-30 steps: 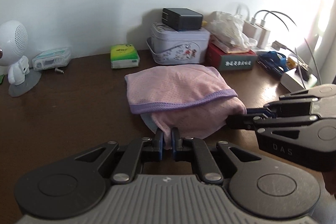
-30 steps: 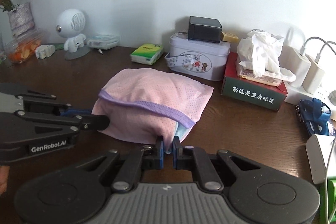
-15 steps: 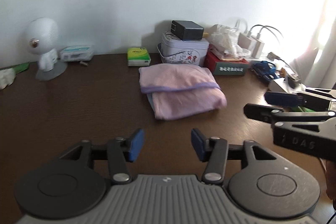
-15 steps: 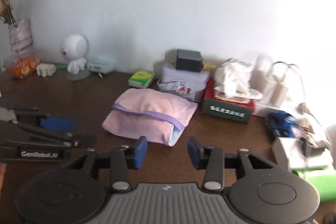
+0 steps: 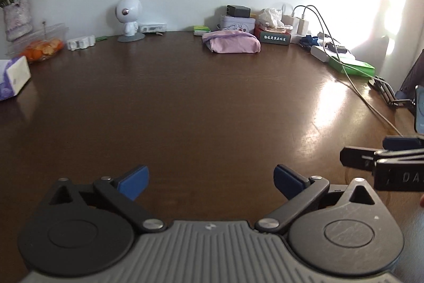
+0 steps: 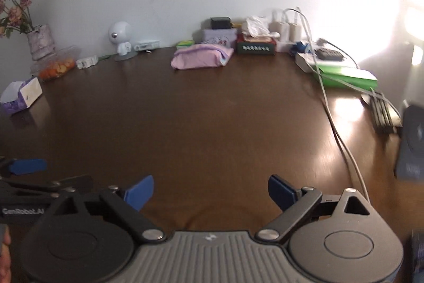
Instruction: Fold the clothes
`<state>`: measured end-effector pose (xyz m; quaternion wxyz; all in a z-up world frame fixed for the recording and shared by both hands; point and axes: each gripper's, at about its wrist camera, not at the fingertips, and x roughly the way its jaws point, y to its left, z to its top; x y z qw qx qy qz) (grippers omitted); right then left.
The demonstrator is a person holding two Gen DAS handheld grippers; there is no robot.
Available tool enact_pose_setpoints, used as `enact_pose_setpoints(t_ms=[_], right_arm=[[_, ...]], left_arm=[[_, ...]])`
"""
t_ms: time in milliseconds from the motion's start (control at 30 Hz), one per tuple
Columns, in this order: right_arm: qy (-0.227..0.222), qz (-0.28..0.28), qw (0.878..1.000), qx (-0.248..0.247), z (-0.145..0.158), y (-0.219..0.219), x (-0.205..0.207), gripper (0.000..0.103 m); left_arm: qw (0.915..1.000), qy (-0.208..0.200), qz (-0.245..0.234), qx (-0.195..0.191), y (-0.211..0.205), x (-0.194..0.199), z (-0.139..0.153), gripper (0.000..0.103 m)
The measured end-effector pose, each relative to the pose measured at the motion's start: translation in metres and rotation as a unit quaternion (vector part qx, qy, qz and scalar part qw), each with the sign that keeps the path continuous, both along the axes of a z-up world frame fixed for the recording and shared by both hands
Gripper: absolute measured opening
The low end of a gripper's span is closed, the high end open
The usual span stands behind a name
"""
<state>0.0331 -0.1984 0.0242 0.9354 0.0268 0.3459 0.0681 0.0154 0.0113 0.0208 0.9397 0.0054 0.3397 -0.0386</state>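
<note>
A folded pink garment with a purple hem (image 5: 231,44) lies at the far side of the dark wooden table (image 5: 201,108), in front of a tin box. It also shows in the right wrist view (image 6: 202,58). My left gripper (image 5: 210,181) is open and empty, far back from the garment near the table's front. My right gripper (image 6: 210,190) is open and empty too, equally far back. The right gripper's fingertips (image 5: 355,159) show at the right edge of the left wrist view. The left gripper's blue fingertip (image 6: 26,166) shows at the left edge of the right wrist view.
Along the back wall stand a white robot figure (image 5: 129,19), a tin box (image 5: 237,21), a dark tissue box (image 5: 273,36), chargers and cables (image 5: 344,65). A green box (image 6: 347,76) lies at right. A tissue pack (image 5: 12,77), a bag of oranges (image 5: 42,51) and a vase (image 6: 39,43) stand at left.
Both grippers let go of the folded garment, opened wide and pulled far back toward the front of the table. The garment stays folded at the back.
</note>
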Motion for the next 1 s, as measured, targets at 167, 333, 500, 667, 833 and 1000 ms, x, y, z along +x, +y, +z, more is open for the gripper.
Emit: enact_pose_setpoints(t_ms=[167,333,500,667,833,1000], right_arm=[[0.013,0.011,1.0,-0.007,-0.019,0.008,-0.018,0.094],[-0.002,-0.012,0.999,-0.038,-0.027,0.015,-0.023,0.103],[-0.008,-0.02,0.999,-0.038,-0.028,0.017,-0.026,0.103],[-0.007,-0.021,0.999,-0.039,-0.028,0.018,-0.027,0.103],[-0.007,-0.021,0.999,-0.039,-0.028,0.019,-0.027,0.103],[-0.007,-0.02,0.999,-0.039,-0.028,0.018,-0.026,0.103]], left_arm=[[0.9988,-0.002,0.018,0.045,-0.006,-0.01,-0.013,0.103],[0.9986,-0.005,0.024,0.047,-0.006,-0.006,-0.019,0.102],[0.999,-0.003,0.029,0.035,-0.003,-0.005,-0.02,0.102],[0.9992,0.001,0.036,0.019,0.0,-0.009,-0.021,0.102],[0.9991,0.001,0.039,0.019,0.0,-0.011,-0.021,0.102],[0.9993,0.001,0.033,0.018,0.0,-0.013,-0.021,0.102]])
